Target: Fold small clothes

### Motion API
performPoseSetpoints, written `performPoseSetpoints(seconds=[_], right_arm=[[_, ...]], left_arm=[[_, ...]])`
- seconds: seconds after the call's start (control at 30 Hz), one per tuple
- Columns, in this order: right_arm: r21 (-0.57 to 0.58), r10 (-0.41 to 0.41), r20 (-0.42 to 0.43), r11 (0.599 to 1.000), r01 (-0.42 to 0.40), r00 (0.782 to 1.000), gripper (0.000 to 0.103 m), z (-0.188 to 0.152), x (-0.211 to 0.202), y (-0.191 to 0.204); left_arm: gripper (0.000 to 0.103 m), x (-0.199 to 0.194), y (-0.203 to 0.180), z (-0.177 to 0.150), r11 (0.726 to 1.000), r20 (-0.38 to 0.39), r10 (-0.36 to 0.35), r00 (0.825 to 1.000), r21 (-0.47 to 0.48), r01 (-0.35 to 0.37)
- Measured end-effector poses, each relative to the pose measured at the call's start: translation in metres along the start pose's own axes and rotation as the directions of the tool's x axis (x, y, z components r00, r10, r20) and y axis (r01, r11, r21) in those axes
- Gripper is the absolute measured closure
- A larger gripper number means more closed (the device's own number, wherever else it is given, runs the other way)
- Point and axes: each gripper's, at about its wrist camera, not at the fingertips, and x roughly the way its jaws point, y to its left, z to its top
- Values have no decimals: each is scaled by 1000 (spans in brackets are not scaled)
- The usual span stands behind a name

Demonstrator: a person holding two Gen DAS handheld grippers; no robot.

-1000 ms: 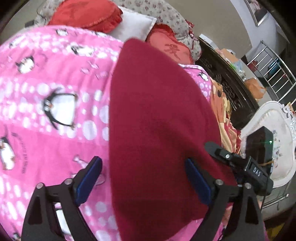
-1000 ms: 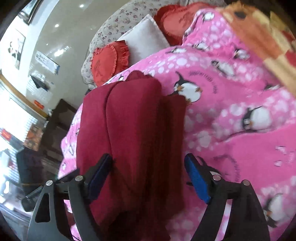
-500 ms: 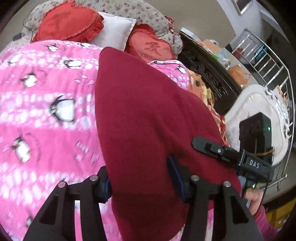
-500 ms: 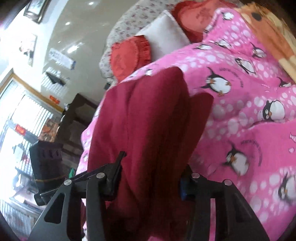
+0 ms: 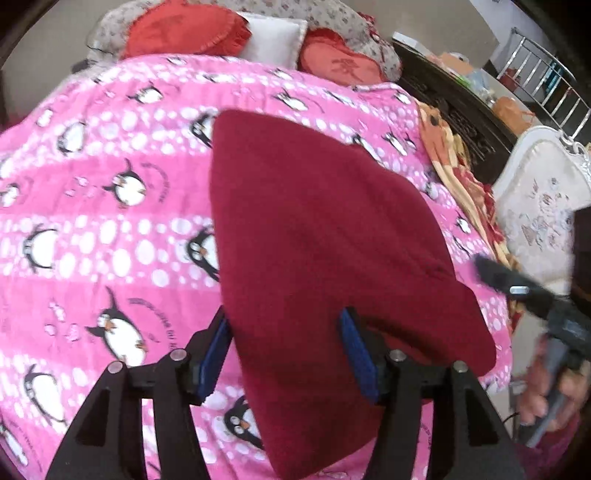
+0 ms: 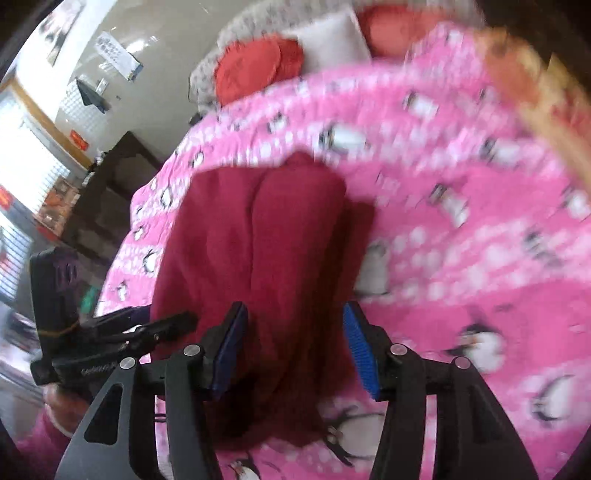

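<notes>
A: Start with the left wrist view. What does it give you?

B: A dark red garment [image 5: 317, 258] lying folded on a pink penguin-print blanket [image 5: 110, 229], nearer the blanket's right edge than its left. From here its top reads as one smooth flat panel, narrowing toward the far end. Beyond the blanket's far edge sit red cushions [image 5: 184, 27] and a white pillow [image 5: 275, 37]; off the right edge stands a white upholstered chair [image 5: 535, 206].

A: And the left gripper?

B: The left gripper [image 5: 286, 354] has its jaws parted, with the garment's near end lying between the blue pads [image 5: 358, 354]. The cloth looks to brush the pads, but I can't say they pinch it. The right gripper [image 5: 535, 295] shows blurred at the right, held in a hand [image 5: 546, 387].

A: What does the right wrist view add?

B: The garment [image 6: 266, 240] shows layers here: two rounded lengthwise folds side by side, with a darker strip along its right side. It lies toward the blanket's [image 6: 461, 221] left edge in this view. A dark cabinet [image 6: 107, 192] and bright windows show at the left. The frame is smeared, so fine detail is doubtful.

A: The right gripper itself?

B: The right gripper [image 6: 293, 347] is likewise open, jaws straddling the garment's near end, not pressed together. The left gripper [image 6: 110, 332] sits at the left.
</notes>
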Motion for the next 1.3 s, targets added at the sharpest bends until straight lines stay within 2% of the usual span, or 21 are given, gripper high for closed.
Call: performPoseSetpoints(seconds=[0.07,0.13,0.2,0.27,0.4,0.5,0.57,0.63,0.7,0.83,0.93,1.07,1.2,1.3], right_arm=[[-85,-6,82,996,13,997,74,2,-27,20],[-177,29,107,984,-9,994,82,3,-37,42],[-259,23,117,966,8,993,103,-1,-35,65],[-275,-34,106,960,62,994,103,-10,-19,70],[-245,-111,-10,964,105,994,103,-41,25,55],[-221,-113,29,968,116,993,103,-52,23,51],[-204,-104,39,973,110,994,103,-50,16,55],[-189,-86,59,977,96,994,95,-47,6,57],[-186,-76,78,978,90,994,81,-47,-4,62],[-203,-142,158,964,173,977,80,-49,-23,75],[-197,-162,194,960,200,968,79,-48,-34,74],[-180,-182,209,959,221,961,78,-43,-36,72],[-150,-206,212,959,240,955,71,-43,-37,67],[-133,-213,211,961,244,954,70,-44,-36,64]], left_arm=[[38,-9,-1,-5,998,47,65,997,7,-65],[35,-15,2,-11,995,76,94,993,10,-95],[34,-19,2,-13,993,98,122,988,-1,-122],[34,-23,1,-17,988,128,153,980,-9,-153],[27,-39,-2,-28,975,220,213,952,6,-220],[26,-47,-7,-31,964,266,247,932,25,-263],[26,-51,-10,-32,966,288,240,927,23,-257],[24,-55,-11,-34,969,306,231,924,11,-246],[24,-59,-11,-35,969,321,233,918,1,-246],[22,-64,-13,-35,969,328,236,915,-3,-249],[22,-67,-14,-36,972,340,226,913,-9,-237],[22,-68,-16,-36,972,338,224,914,-15,-233],[22,-68,-17,-37,972,335,225,915,-17,-233],[22,-68,-19,-37,971,342,228,912,-16,-237]])
